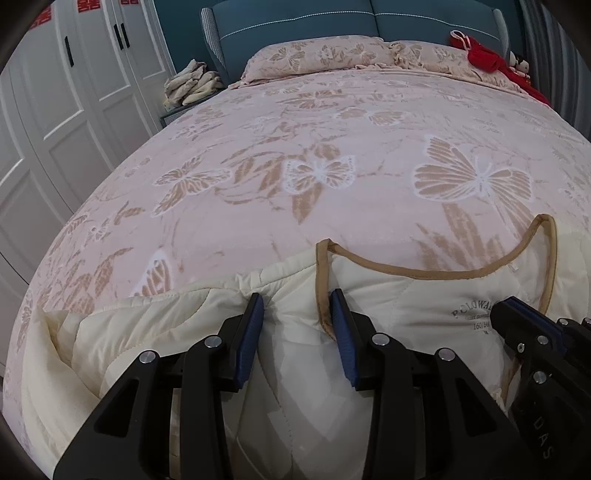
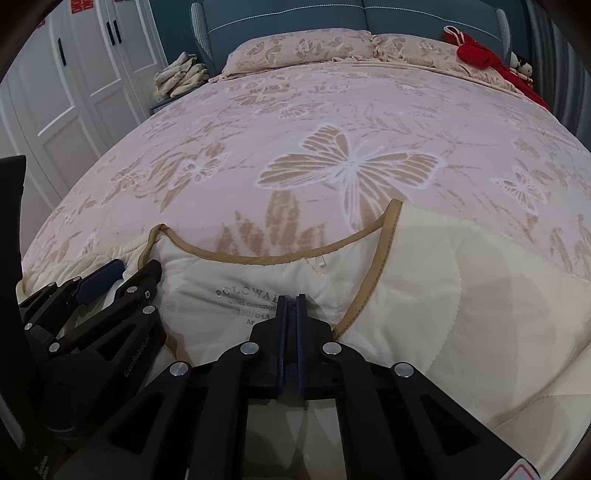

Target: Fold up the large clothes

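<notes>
A cream quilted garment (image 1: 406,310) with a tan-trimmed neckline (image 1: 424,271) lies at the near edge of the bed; it also shows in the right wrist view (image 2: 424,280). My left gripper (image 1: 297,306) is open, its fingers on either side of the left shoulder fabric beside the collar trim. My right gripper (image 2: 291,306) is shut on the garment's inner back just below the printed label (image 2: 245,299). The right gripper shows at the right edge of the left wrist view (image 1: 517,317), and the left gripper at the left of the right wrist view (image 2: 110,280).
The pink butterfly-patterned bedspread (image 1: 332,147) covers the bed, with pillows (image 1: 317,55) against a blue headboard (image 1: 332,18). A red item (image 1: 487,59) lies at the far right. Beige folded clothes (image 1: 192,83) sit on a bedside stand. White wardrobe doors (image 1: 55,110) stand at left.
</notes>
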Tool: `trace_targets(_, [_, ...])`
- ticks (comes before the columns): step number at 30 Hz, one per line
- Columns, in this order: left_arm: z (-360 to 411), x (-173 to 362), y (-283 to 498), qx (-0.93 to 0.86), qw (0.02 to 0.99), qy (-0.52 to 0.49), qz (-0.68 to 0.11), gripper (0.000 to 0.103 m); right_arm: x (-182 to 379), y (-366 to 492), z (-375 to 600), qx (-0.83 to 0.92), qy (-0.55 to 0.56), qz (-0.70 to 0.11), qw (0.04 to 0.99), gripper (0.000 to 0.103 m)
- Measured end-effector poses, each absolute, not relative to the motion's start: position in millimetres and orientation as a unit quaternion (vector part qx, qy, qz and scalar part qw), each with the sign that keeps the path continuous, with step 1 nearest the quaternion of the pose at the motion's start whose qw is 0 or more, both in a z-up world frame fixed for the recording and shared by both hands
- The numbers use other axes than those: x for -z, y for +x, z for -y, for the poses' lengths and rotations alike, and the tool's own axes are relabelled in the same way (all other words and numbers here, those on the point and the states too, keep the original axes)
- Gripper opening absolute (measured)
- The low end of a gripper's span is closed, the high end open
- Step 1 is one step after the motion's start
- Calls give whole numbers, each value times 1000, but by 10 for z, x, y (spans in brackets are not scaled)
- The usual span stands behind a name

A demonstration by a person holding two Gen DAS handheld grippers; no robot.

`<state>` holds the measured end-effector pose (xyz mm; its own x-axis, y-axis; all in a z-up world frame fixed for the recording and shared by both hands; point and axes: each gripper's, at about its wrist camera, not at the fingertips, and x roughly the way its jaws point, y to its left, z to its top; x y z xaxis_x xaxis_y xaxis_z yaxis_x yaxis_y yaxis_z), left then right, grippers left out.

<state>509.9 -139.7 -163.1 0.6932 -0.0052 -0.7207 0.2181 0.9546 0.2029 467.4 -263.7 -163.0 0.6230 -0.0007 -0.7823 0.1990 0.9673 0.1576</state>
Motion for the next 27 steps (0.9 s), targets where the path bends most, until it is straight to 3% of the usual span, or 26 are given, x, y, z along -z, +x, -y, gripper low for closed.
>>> trace_targets(10, [1450,1645,5103,42,912,156,-377,39,1638,4680,2609,69,104,-418,900,0])
trace_targets(12, [1417,1567,5109,40,909,153,-386,45,1579,4665,2646,68,115,-418,898,0])
trace_targets(13, [1377,1508,5092,40,908,146,-391,54,1504,4617,2673,77,121,-412,900,1])
trace_targets(14, [1247,1348,5025,36,911,124,-391,64,1315,4476,2747,104,129,-391,905,10])
trace_targets(15, [1095,1162,4912,29,921,101,-375,66,1120,4301,2813,114,144,-357,916,13])
trace_targets(16, [966,1007,4792,24,930,86,-356,77,851,4027,2902,116,160,-313,929,22])
trace_targets(17, [738,763,4580,21,940,69,-333,86,704,3870,2944,115,162,-296,934,44])
trace_targets(18, [492,565,4365,28,944,52,-325,98,484,3594,3012,111,155,-285,939,54])
trace_targets(19, [275,445,4182,51,939,40,-338,98,336,3340,3072,105,150,-283,941,63])
trace_targets(23, [-645,337,3307,101,904,-6,-416,98,146,1944,3407,91,168,-323,927,71])
trace_targets(27, [-1479,607,2308,99,861,-60,-495,98,448,303,3593,106,214,-419,876,71])
